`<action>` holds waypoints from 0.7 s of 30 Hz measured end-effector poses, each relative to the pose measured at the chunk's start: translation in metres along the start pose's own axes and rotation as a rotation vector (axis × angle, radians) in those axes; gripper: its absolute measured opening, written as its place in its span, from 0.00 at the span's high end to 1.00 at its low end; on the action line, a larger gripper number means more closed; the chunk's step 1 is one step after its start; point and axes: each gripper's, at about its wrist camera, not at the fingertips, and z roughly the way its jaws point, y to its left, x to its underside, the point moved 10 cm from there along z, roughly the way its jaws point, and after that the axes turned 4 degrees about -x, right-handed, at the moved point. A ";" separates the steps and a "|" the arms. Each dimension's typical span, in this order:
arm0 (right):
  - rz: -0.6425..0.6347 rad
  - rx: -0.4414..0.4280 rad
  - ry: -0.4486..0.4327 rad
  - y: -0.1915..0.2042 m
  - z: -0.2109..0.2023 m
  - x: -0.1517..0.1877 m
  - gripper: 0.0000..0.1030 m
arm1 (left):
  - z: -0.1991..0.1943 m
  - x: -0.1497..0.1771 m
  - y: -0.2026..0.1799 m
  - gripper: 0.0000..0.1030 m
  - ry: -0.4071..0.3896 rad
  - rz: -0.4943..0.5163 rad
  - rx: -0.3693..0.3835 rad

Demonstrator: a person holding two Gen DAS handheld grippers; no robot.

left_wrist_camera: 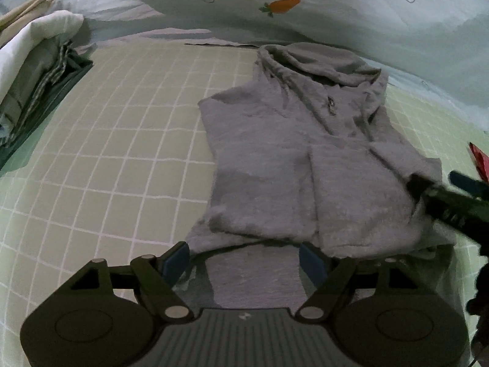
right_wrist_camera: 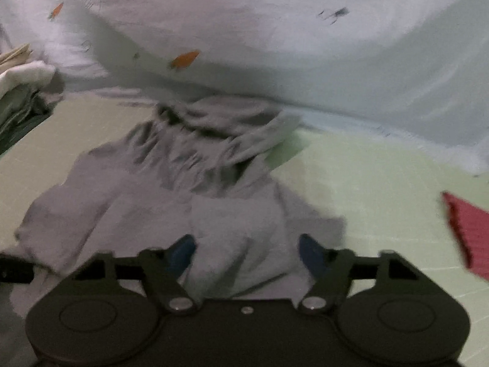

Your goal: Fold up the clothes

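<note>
One grey hoodie (left_wrist_camera: 305, 153) flat; left claw (left_wrist_camera: 244, 260), right claw (right_wrist_camera: 247, 253) both wide, empty.

The left gripper (left_wrist_camera: 246, 258) is matte black plastic — two round housings flanking a ribbed centre plate stamped with a small pale mark, silver pivot pins, blue pads (left_wrist_camera: 175, 263) on its fingers. The right gripper (right_wrist_camera: 247, 252) has the same build — black linkages, bright rivets, blue pads (right_wrist_camera: 310, 252).
</note>
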 end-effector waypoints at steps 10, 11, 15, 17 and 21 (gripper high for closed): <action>0.335 0.193 0.075 -0.076 -0.030 0.046 0.33 | 0.004 -0.006 -0.005 0.23 0.001 -0.006 0.013; 0.364 0.172 0.071 -0.078 -0.030 0.047 0.33 | 0.004 -0.008 -0.008 0.22 -0.002 -0.005 0.020; 0.477 0.077 0.038 -0.085 -0.026 0.047 0.28 | 0.005 -0.021 -0.023 0.23 -0.019 0.008 0.071; 0.533 0.032 0.022 -0.089 -0.023 0.044 0.27 | 0.006 -0.029 -0.034 0.23 -0.028 0.018 0.106; 0.604 -0.019 -0.011 -0.098 -0.015 0.032 0.25 | 0.012 -0.045 -0.059 0.23 -0.052 0.053 0.179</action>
